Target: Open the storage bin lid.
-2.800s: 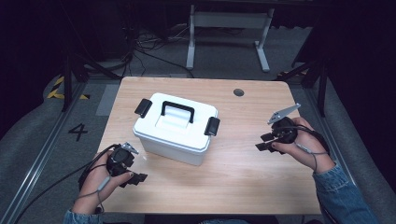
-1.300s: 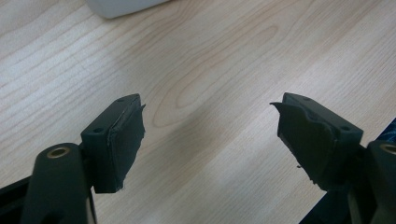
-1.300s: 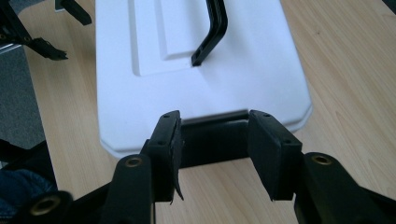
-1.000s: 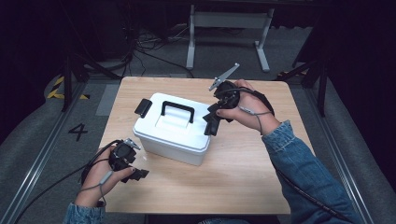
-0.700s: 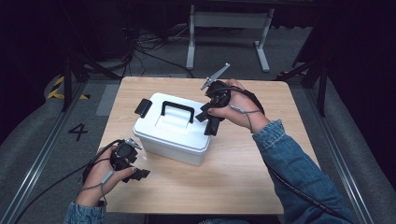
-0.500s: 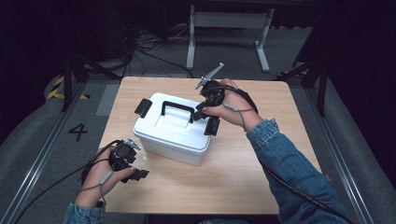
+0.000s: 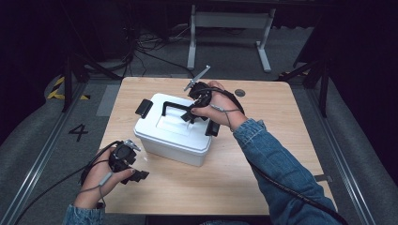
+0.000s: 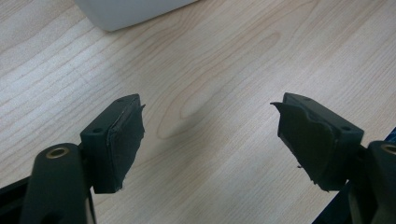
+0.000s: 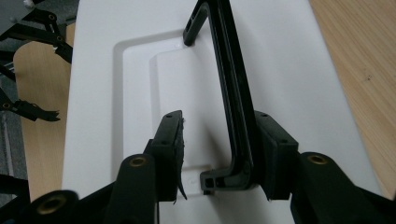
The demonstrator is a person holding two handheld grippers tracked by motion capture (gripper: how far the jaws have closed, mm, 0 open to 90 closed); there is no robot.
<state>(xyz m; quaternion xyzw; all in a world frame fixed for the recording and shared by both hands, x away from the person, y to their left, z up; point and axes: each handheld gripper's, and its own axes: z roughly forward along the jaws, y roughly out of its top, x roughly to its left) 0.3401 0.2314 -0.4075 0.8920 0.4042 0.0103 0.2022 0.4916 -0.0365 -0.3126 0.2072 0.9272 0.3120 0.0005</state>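
Note:
A white lidded box [image 7: 173,136] with a black carry handle [image 7: 176,107] stands mid-table, a black latch [image 7: 143,108] at each end. My right gripper [image 7: 190,115] hangs over the lid at the handle's right end. In the right gripper view it [image 9: 219,149] is open, with the upright handle [image 9: 229,84] between its jaws. The right jaw rests against the bar and the left jaw stands off it above the lid [image 9: 280,56]. My left gripper [image 7: 136,168] lies at the table's front left, short of the box. It [image 8: 210,135] is open over bare wood, with the box corner [image 8: 126,9] ahead.
The wooden table [image 7: 281,140] has a small dark round hole [image 7: 240,93] near its back right. A white metal stand [image 7: 230,21] and cables sit on the floor behind. A floor mark "4" [image 7: 77,132] lies left of the table.
My right gripper has come from the table's right side up over the box and moved left along the lid until its jaws straddle the handle. The left gripper has barely moved.

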